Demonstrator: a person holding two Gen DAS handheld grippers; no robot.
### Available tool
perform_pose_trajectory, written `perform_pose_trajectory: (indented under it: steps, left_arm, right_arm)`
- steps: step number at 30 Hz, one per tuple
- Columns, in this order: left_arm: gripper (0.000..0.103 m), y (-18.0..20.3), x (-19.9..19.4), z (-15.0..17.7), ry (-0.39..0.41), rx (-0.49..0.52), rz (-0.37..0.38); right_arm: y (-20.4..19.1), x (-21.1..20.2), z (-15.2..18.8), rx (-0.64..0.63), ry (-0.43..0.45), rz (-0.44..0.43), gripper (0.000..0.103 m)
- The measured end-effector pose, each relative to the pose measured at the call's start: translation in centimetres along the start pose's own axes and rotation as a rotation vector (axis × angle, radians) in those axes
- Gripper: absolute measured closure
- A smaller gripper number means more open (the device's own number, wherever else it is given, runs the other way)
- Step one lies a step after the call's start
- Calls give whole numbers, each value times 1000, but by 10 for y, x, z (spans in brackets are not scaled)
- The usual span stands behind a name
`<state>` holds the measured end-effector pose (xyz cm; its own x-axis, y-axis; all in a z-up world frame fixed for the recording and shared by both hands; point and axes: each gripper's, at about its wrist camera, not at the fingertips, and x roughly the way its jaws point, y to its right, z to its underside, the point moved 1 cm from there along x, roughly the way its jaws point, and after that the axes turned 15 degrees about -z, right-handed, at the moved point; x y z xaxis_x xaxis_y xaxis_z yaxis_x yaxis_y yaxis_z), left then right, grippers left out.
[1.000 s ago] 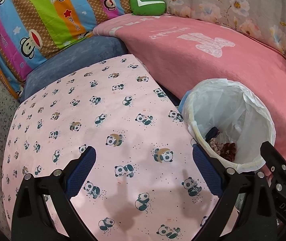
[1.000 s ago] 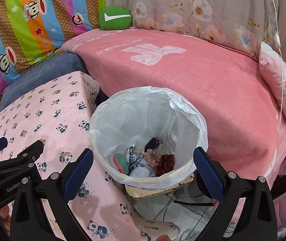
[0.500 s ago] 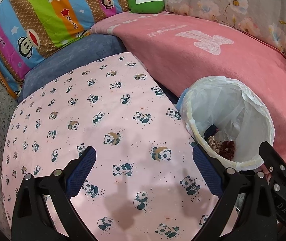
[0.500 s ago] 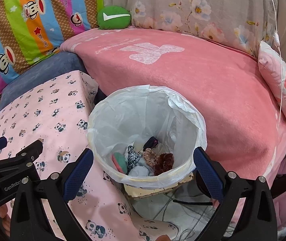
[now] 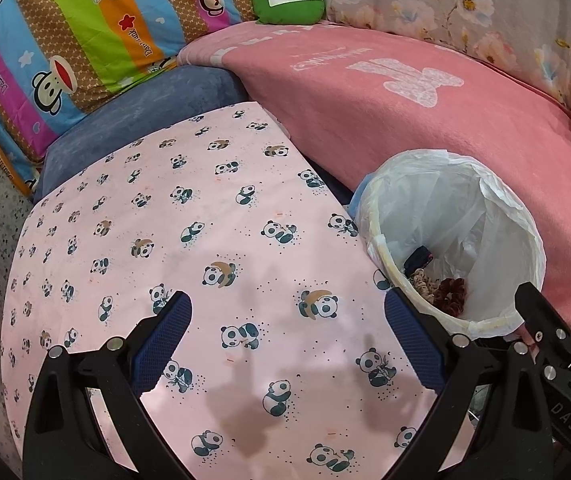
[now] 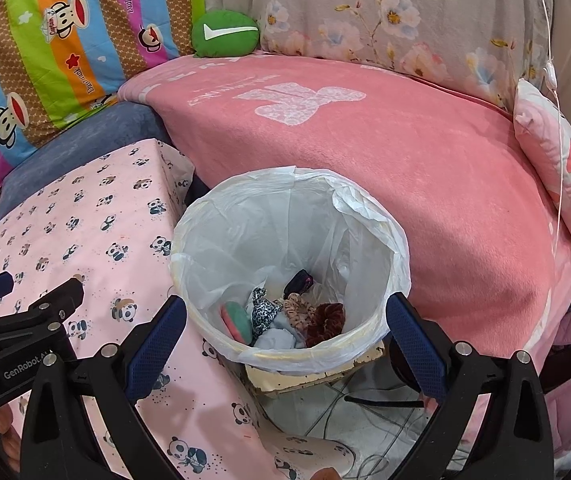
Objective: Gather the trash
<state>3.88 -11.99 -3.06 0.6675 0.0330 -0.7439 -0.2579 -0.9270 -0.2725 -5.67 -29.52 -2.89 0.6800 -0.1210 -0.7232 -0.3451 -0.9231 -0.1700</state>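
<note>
We see one round bin lined with a white plastic bag [image 6: 290, 268] at the centre of the right wrist frame, holding about six scraps: a red-green pad [image 6: 236, 319], a leopard-print scrunchie [image 6: 264, 309], a dark red scrunchie [image 6: 327, 316] and others. Our left gripper [image 5: 287, 334] and right gripper [image 6: 285, 330] both gape wide, empty. One pink panda-print cloth [image 5: 189, 248] fills the left wrist frame.

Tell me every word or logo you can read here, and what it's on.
"GenRobot.AI": left tool, last letters cut off.
"DAS": right tool, partly hidden.
"Paul Frank" and "Captain": striped monkey blanket, script hard to read.
White swoosh sign, no words: green cushion.
White lettering on pink blanket: upside down, unreadable.
</note>
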Motion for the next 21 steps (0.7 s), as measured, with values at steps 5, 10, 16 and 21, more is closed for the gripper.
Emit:
perform_pose_trajectory:
  steps: [5, 10, 16, 21]
  left_arm:
    - [10, 1, 0, 1, 0, 0, 2]
    - [10, 2, 0, 2, -1, 0, 6]
    - [10, 2, 1, 2, -12, -1, 8]
    - [10, 1, 2, 2, -10, 6, 16]
  right_arm:
    - [1, 0, 1, 0, -2, 1, 7]
    - [1, 0, 0, -1, -1, 2, 7]
    - [1, -1, 3, 4, -1, 5, 7]
    - [0, -1, 4, 4, -4, 6, 7]
